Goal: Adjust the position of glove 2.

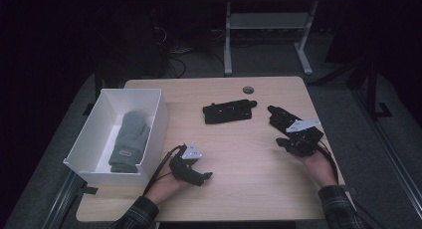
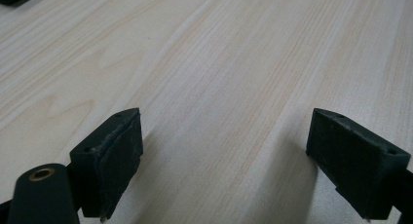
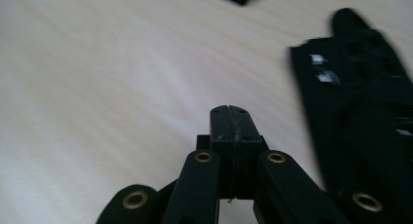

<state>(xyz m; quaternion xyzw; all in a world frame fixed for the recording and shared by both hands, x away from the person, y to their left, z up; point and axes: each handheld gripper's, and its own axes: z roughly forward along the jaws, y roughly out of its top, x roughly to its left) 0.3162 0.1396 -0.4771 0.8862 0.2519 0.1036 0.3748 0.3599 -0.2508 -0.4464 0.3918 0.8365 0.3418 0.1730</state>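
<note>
One black glove (image 3: pixel 360 117) beside right gripper (image 3: pixel 229 112), jaws closed empty.

Open lane down the middle of my worktop

Bare pale wooden worktop (image 1: pixel 239 149) lies between my claws; the tall white cardboard box (image 1: pixel 154 120) walls the left, a flat black slotted plate (image 1: pixel 229 111) blocks ahead, a black glove (image 1: pixel 279 117) crowds my right.

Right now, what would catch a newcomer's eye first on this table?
Probably the white box at the table's left edge, with a grey mitten lying inside. Next, two black gloves on the bare wood: one mid-table, one just beyond the right gripper, whose jaws are shut on nothing.
</note>
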